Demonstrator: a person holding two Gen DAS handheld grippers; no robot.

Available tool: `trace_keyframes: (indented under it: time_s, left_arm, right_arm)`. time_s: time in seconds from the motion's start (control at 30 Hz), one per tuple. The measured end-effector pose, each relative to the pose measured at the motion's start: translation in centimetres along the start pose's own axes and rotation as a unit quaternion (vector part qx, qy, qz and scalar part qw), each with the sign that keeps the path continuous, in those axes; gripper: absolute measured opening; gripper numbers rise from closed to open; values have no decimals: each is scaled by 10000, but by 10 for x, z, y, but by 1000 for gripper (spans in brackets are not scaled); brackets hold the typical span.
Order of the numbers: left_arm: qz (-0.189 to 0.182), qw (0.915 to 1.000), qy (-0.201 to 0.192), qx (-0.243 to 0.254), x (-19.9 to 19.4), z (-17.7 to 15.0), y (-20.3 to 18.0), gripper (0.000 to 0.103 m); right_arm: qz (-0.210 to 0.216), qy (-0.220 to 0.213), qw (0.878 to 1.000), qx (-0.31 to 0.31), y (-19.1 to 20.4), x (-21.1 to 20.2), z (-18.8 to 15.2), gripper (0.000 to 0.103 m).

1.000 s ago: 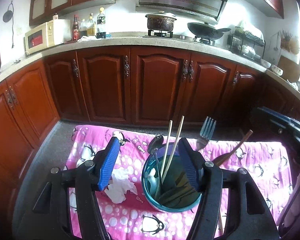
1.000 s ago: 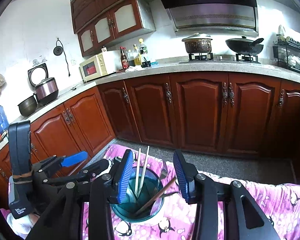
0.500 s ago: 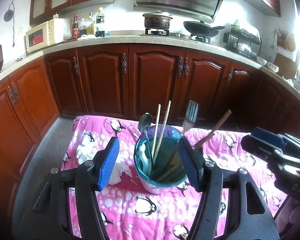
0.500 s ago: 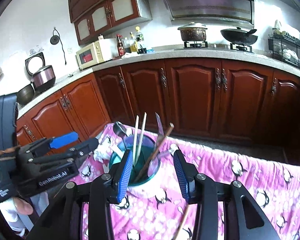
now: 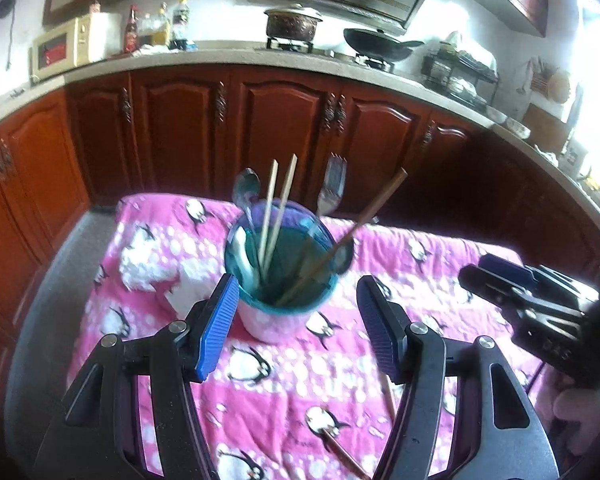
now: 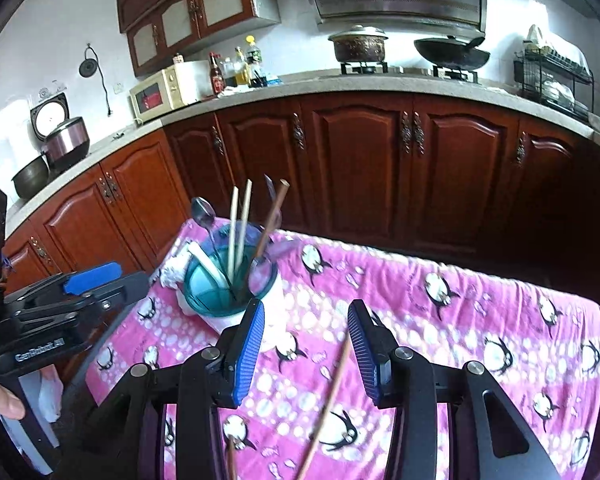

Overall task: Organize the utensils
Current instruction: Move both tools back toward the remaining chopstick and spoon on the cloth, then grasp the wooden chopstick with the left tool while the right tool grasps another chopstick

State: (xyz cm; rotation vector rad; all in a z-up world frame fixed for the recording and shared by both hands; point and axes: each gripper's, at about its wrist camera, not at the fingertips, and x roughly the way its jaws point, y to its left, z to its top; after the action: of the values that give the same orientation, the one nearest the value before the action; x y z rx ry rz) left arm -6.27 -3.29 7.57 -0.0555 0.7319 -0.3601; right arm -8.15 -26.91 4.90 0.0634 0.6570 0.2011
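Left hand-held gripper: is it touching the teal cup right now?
Cannot tell. In the left wrist view the left hand-held gripper is open around the teal cup, and its left pad overlaps the cup wall, showing no plain gap or contact.

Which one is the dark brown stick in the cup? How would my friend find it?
Find the pink penguin blanket, then the teal cup standing on it. The dark brown chopstick leans far out over the cup's right rim; the pale chopsticks beside it stand nearly straight as a pair.
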Motion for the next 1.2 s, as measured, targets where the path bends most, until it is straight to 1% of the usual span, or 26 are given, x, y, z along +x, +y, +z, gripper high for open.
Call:
trace_keyframes:
  time_s: [0.27, 0.37, 0.4, 0.53, 0.63, 0.7, 0.8, 0.9, 1.0, 1.03, 1.1, 1.13, 1.2]
  left_arm:
    - [-496, 9970, 589, -100, 15, -25, 0, 61]
    - [-621, 9942, 875, -68, 23, -40, 2, 61]
    - [-662, 9927, 1006, -80, 27, -45, 4, 61]
    - [-740, 9860, 1492, -130, 46, -71, 8, 61]
    - [-834, 9791, 1848, -170, 61, -90, 9, 61]
    - [-861, 9759, 1994, -230, 70, -98, 10, 61]
    - [-984, 9705, 2185, -276, 79, -108, 10, 61]
    - [-1110, 9656, 2345, -187, 80, -116, 5, 61]
    - [-1095, 9632, 2444, -234, 83, -123, -3, 61]
    - [-1092, 9622, 2482, -266, 85, -125, -6, 60]
    - [-1031, 9599, 2592, -267, 90, -130, -12, 53]
    - [-983, 9593, 2634, -245, 92, -131, -15, 48]
    - [-895, 9585, 2694, -263, 97, -134, -19, 45]
  right_arm:
    - [-79, 284, 9995, 103, -24, 4, -23, 42]
    - [-14, 514, 9984, 237, -40, 12, -38, 44]
    - [46, 638, 9972, 380, -50, 17, -46, 44]
    - [290, 914, 9922, 792, -71, 32, -68, 44]
    - [488, 1068, 9879, 1013, -81, 46, -81, 44]
    - [654, 1155, 9845, 1146, -84, 56, -87, 44]
    - [768, 1254, 9818, 1201, -84, 67, -90, 44]
    - [839, 1334, 9812, 1117, -80, 75, -90, 44]
    - [917, 1441, 9802, 1001, -76, 87, -89, 44]
    - [929, 1475, 9799, 975, -76, 91, -89, 44]
    - [949, 1534, 9791, 935, -74, 100, -88, 44]
    - [956, 1578, 9786, 913, -74, 106, -88, 42]
    - [976, 1650, 9776, 869, -72, 116, -85, 41]
